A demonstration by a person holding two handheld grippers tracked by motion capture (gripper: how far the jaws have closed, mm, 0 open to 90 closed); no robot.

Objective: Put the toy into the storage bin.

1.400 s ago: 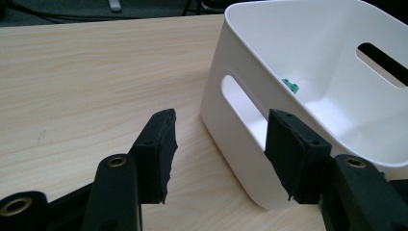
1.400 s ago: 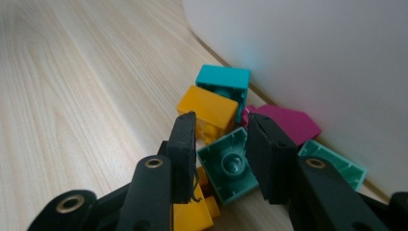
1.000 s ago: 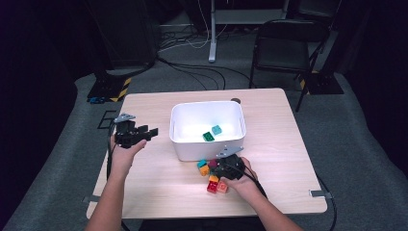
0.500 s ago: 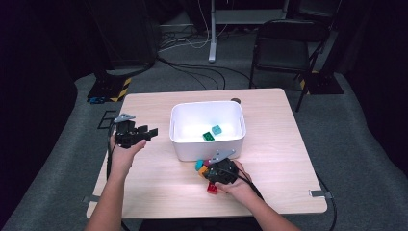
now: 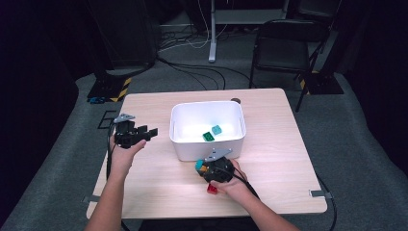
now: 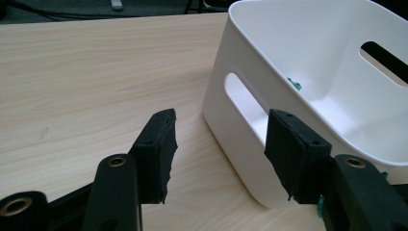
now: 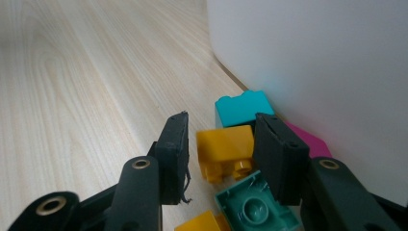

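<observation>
A white bin (image 5: 179, 144) stands mid-table with a green brick (image 5: 208, 136) and a teal brick (image 5: 217, 129) inside. Loose bricks lie at its front wall: a yellow brick (image 7: 226, 151), a teal brick (image 7: 243, 107), a magenta brick (image 7: 308, 142) and an upturned green brick (image 7: 255, 209). My right gripper (image 7: 222, 120) (image 5: 204, 168) straddles the yellow brick; its jaws have just been opening, and a gap shows at the left pad. A red brick (image 5: 212, 188) lies by the right hand. My left gripper (image 6: 219, 120) (image 5: 150, 133) hovers open, left of the bin, with nothing between its jaws.
The bin's left wall has a handle slot (image 6: 240, 96) right in front of the left jaws. Bare wooden tabletop (image 5: 269, 159) spreads on both sides of the bin. A folding chair (image 5: 279, 48) and floor cables lie beyond the far table edge.
My right gripper has shifted a little to the left over the loose bricks by the bin's front wall. The left gripper has stayed where it was.
</observation>
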